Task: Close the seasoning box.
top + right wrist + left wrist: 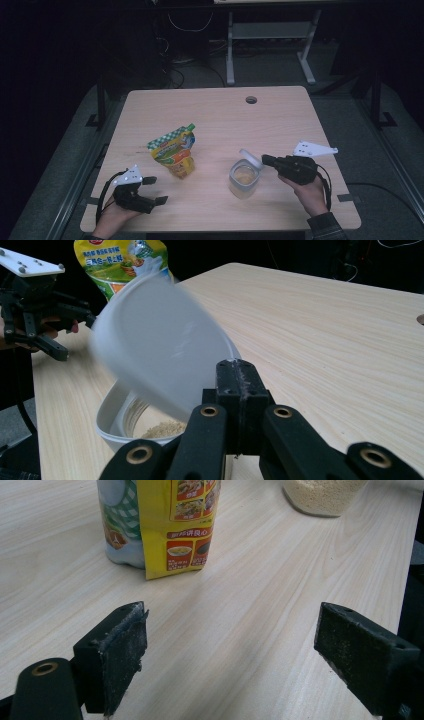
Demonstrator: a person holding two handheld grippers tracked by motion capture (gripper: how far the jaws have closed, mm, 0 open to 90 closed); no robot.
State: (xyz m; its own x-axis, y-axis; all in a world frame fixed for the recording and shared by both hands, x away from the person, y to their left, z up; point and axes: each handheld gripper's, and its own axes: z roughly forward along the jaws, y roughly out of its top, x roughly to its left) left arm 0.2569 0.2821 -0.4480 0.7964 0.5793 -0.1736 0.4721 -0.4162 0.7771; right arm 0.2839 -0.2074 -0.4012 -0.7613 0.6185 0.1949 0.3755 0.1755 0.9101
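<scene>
Lid (160, 345) of the clear jar (244, 178), right of frame centre, is pinched by the closed right gripper (265, 160) and tilted over the rim, seemingly for closing. Lower left, the left gripper (154, 189) rests wide open and empty near the upright pouch (176, 151).

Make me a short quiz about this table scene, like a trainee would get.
1. True or false: the left tool is closed on the pouch.
2. What is the right tool gripping? A) the pouch B) the jar's lid C) nothing
3. Fill in: the jar holds a pale, ___ filling.

Key:
1. False. Its jaws stand wide open with bare table between them, and the pouch stands apart from it.
2. B. The tool is shut on the lid's edge, and the lid is tilted up over the jar's open mouth.
3. Grainy (crumb-like); what it is cannot be told.
</scene>
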